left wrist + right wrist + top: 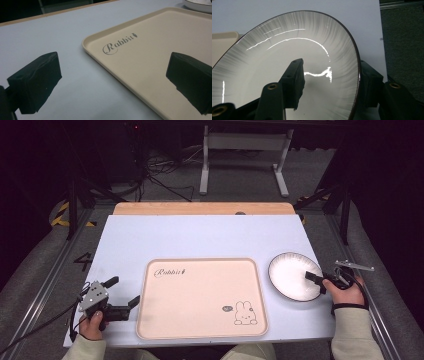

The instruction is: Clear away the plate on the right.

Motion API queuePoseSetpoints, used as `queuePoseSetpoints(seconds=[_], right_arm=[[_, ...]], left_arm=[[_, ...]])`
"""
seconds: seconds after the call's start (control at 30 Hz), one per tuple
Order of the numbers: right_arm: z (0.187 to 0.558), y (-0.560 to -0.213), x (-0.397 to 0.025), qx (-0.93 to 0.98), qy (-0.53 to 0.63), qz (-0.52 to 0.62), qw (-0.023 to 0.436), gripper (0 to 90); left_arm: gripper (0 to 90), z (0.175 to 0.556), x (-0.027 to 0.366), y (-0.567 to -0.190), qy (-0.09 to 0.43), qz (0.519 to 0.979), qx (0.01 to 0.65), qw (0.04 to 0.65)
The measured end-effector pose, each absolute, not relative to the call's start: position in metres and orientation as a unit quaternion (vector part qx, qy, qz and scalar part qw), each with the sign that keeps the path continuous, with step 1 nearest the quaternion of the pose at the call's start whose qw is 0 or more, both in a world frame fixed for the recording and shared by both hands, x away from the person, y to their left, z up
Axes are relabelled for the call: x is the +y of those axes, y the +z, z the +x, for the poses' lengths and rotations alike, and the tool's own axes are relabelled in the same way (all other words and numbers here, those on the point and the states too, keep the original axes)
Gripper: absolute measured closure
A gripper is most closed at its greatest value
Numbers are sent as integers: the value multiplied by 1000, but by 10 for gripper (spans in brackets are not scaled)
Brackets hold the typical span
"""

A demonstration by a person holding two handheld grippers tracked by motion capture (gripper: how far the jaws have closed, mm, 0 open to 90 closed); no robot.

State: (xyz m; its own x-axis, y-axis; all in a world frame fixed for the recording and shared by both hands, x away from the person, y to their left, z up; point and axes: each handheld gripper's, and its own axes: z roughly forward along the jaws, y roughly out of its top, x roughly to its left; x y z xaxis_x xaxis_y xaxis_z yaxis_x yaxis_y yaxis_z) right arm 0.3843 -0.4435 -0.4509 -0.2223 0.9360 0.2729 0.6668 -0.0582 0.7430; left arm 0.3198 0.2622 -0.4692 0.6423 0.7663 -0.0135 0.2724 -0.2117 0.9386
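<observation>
Right gripper (320,282) straddles the plate's (287,272) right rim, jaws not visibly clamped; left gripper (122,292) gapes beside the tray (200,330).

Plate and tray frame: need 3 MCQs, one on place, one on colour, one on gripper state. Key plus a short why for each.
1. Where is the plate relative to the tray?
A. On the tray
B. On the table, to the tray's right
C. On the table, to the tray's left

2. What colour is the tray?
A. Pale beige
B. Dark green
C. Bright red

3. What is the right gripper doing?
A. Hanging open, far from the plate
B. Resting on the tray
C. Set on the plate's rim, one jaw inside, one outside

Answers:
1. B: the high view shows the plate on the table beside the tray's right edge.
2. A: the tray is pale beige in the high view and in the left gripper view.
3. C: the right gripper view shows the rim running between its jaws.
</observation>
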Motion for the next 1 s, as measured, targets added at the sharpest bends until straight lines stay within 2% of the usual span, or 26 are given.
queuePoseSetpoints(seconds=[0.6,1.0], right_arm=[[388,-453,-447,600,418,665,150,748],[386,-451,-448,584,424,677,145,781]], left_arm=[[4,320,261,-469,239,744,351,517],[4,320,261,-469,239,745,350,515]])
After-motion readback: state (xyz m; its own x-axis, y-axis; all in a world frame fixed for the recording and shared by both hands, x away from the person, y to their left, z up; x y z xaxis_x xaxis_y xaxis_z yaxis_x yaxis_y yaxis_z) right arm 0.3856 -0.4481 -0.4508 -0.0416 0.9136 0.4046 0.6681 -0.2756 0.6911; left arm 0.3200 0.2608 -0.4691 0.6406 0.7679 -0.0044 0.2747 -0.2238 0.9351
